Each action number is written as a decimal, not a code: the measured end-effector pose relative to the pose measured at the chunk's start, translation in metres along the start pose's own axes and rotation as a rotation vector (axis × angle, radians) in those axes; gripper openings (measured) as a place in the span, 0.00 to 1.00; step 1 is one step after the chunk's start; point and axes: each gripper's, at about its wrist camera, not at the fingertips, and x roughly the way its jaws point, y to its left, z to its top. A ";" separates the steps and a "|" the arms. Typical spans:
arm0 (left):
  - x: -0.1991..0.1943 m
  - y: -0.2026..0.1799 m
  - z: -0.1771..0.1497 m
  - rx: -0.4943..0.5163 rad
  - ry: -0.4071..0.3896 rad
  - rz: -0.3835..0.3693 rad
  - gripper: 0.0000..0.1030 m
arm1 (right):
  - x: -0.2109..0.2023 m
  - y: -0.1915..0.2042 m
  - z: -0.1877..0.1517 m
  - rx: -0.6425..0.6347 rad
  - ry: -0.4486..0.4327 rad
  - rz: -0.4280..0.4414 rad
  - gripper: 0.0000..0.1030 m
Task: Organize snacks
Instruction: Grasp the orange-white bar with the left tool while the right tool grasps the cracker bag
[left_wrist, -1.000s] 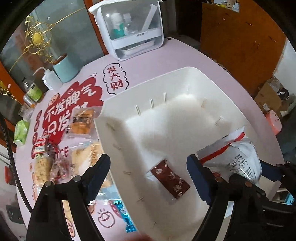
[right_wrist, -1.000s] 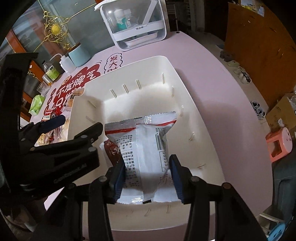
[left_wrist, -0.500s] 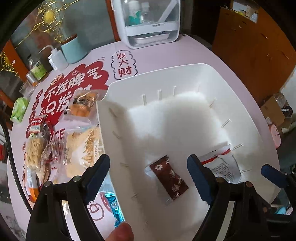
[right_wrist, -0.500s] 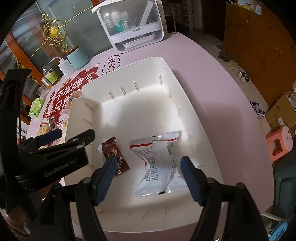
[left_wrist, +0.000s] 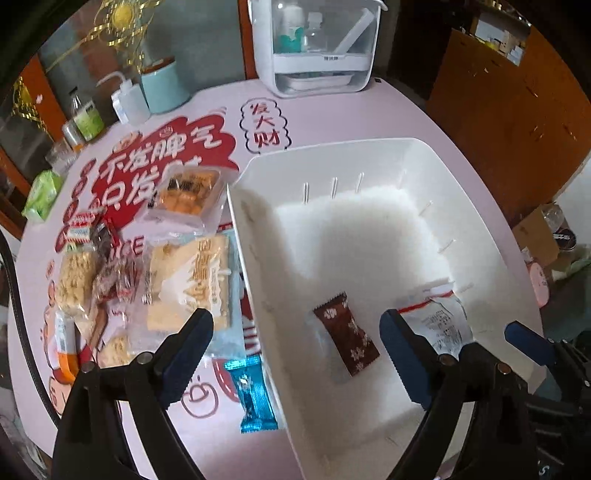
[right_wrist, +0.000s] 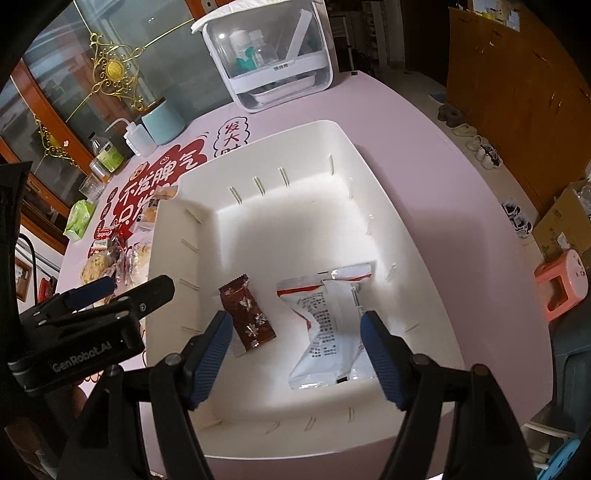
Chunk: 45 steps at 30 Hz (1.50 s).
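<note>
- The bin (right_wrist: 376, 177) is plain white.
- The small packet (right_wrist: 248, 312) at centre frame is dark brown with pale flower marks.
- The larger bag (right_wrist: 328, 325), right of centre, is white with a red band and black print.
- The tablecloth (left_wrist: 332, 110) is pink with red patches bearing white characters.
- The wrapper (left_wrist: 255, 395) at lower centre is shiny blue.
- The canister (left_wrist: 162, 86) at upper left is pale teal.
</note>
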 end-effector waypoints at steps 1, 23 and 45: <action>-0.001 0.002 -0.001 -0.004 0.007 -0.009 0.88 | -0.001 0.001 -0.001 0.001 -0.001 0.000 0.70; -0.089 0.085 -0.031 0.044 -0.218 0.085 0.88 | -0.059 0.098 -0.001 -0.033 -0.287 0.055 0.70; -0.115 0.327 -0.065 -0.114 -0.299 0.213 0.90 | 0.008 0.317 0.025 -0.284 -0.131 0.107 0.70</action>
